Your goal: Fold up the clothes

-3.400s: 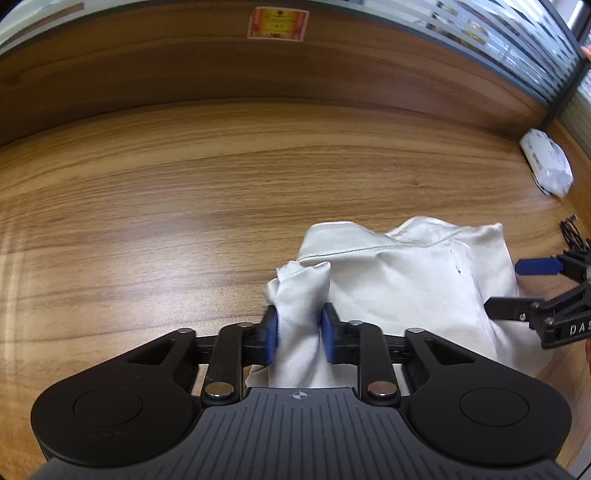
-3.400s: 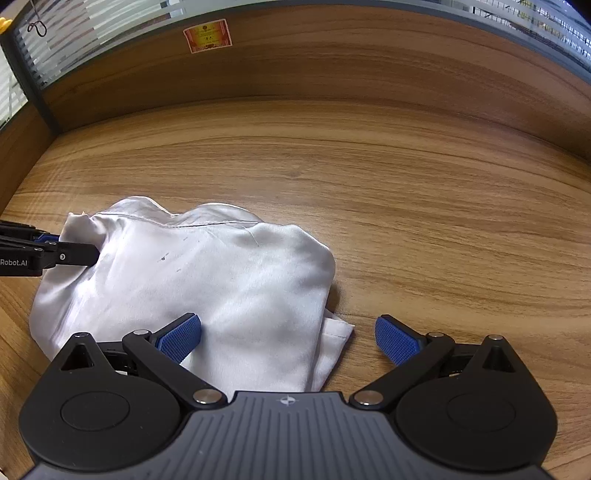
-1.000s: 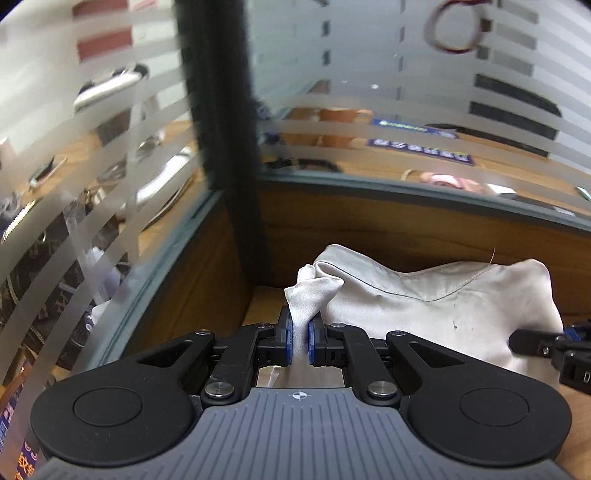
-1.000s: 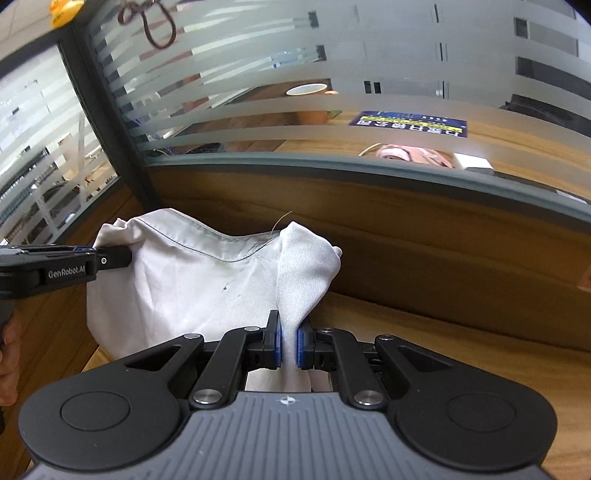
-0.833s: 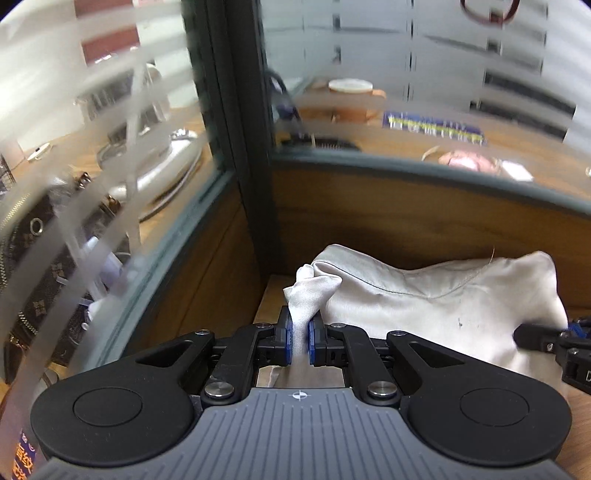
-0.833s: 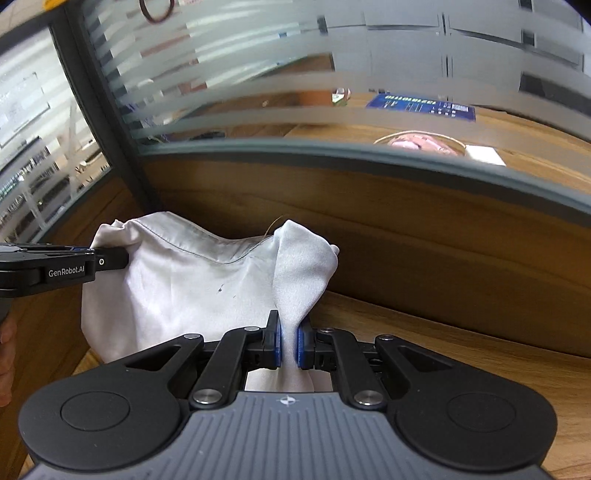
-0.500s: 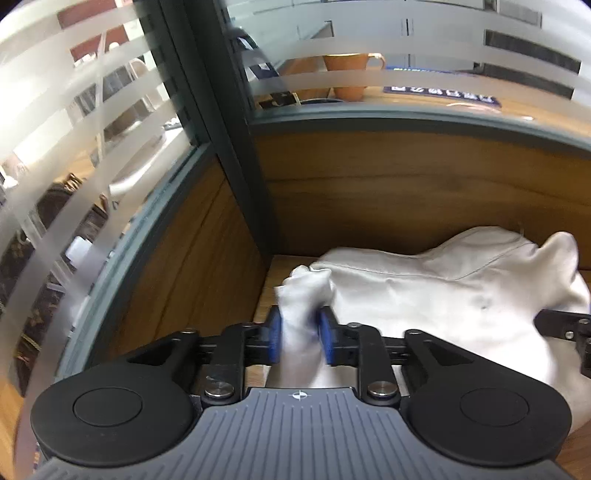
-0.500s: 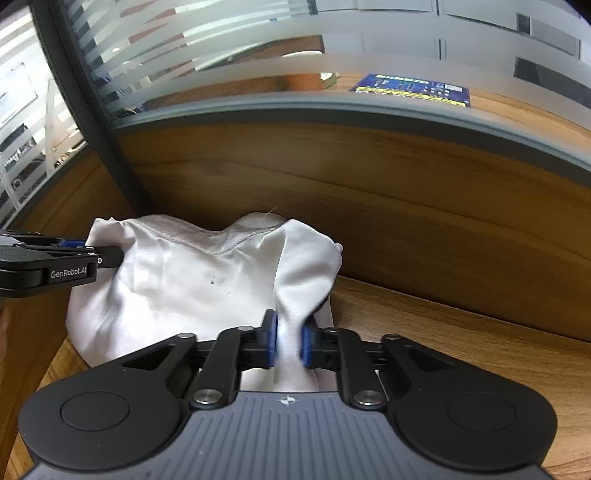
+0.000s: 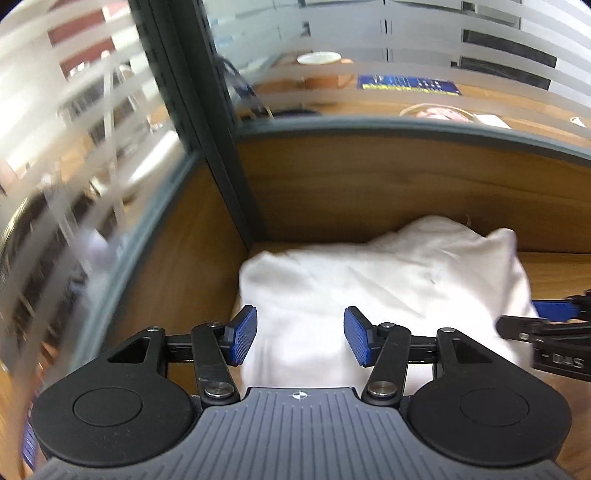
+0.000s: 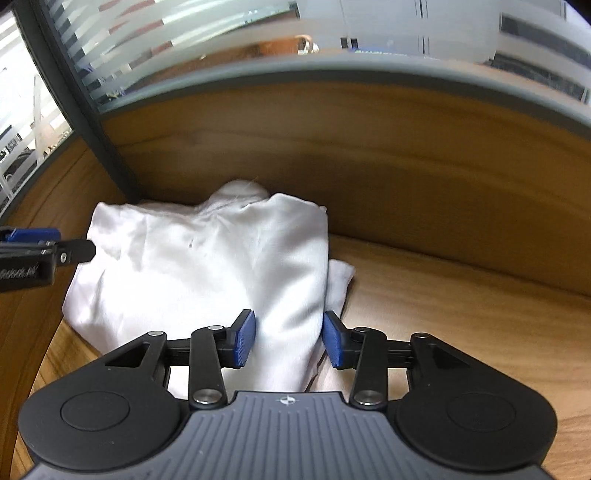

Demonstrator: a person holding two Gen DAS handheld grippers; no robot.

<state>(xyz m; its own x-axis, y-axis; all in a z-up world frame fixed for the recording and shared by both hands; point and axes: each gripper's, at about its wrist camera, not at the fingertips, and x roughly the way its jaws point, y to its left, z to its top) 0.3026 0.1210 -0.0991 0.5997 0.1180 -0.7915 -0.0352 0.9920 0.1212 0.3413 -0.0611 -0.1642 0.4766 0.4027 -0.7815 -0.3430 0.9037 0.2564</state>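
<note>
White satin-like cloth [image 9: 388, 280], folded into a rough soft-edged pad, lies on the brown wood-grain counter [image 10: 461, 302], pushed into the corner where two wooden back panels meet below striped frosted glass [image 10: 406, 33]. A dark grey post [image 9: 207, 122] runs up that corner between the glass panes. A narrower layer of the same fabric sticks out from under the pad on its right edge in the right wrist view.

The left gripper [image 9: 300, 338] hangs over the pad's left part. Its jaws are opening, their blue ribbed pads [image 9: 242, 334] spread apart with cloth lying between them but neither pad pressing on it. In the right wrist view the tip of this gripper shows at the left edge, just beside the cloth's left corner.

The right gripper [image 10: 289, 339] hangs over the pad's right part. Its jaws are also opening; a ridge of the fabric runs up between the blue pads [image 10: 243, 338], and both pads stand clear of it or barely beside it, with no pinch visible. In the left wrist view this gripper's black fingers and one blue pad reach in from the right edge at the cloth's right side.

The left wrist view is motion-blurred, so the fabric's seams cannot be made out there.
</note>
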